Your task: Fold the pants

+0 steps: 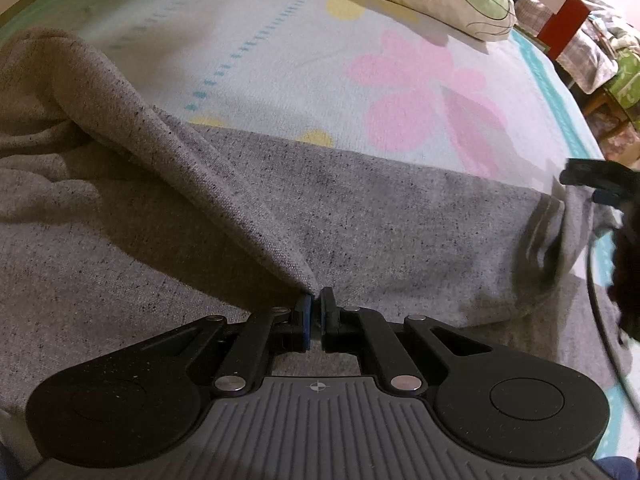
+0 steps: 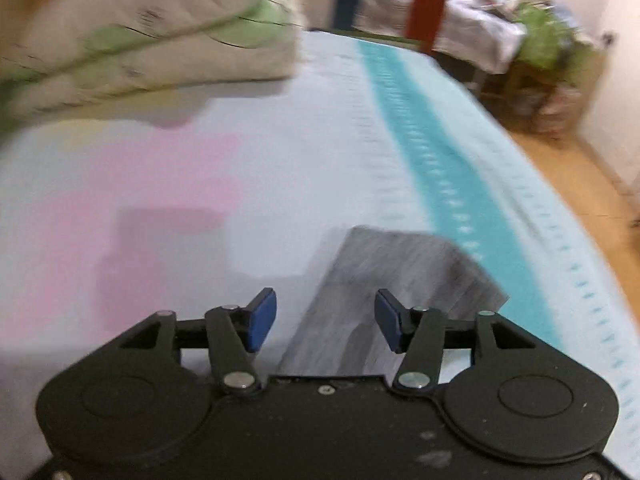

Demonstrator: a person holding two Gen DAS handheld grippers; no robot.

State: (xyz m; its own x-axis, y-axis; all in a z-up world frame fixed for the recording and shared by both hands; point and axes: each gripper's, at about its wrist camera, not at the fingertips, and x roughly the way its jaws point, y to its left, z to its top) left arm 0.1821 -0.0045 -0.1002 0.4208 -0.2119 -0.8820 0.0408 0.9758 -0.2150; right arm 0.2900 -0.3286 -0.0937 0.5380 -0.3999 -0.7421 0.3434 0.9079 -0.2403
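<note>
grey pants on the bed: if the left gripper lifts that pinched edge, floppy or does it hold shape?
Likely floppy: the pants already sag in a soft ridge from the left gripper. Probably light, since a small pinch raises that fold. Unlikely to slip: the knit looks coarse against the sheet.

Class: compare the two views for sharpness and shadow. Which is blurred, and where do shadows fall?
Left wrist view: sharp, the raised fold of the pants shadowing the cloth beneath. Right wrist view: motion-smeared, pillow and pants streaked, a shadow on the sheet.
</note>
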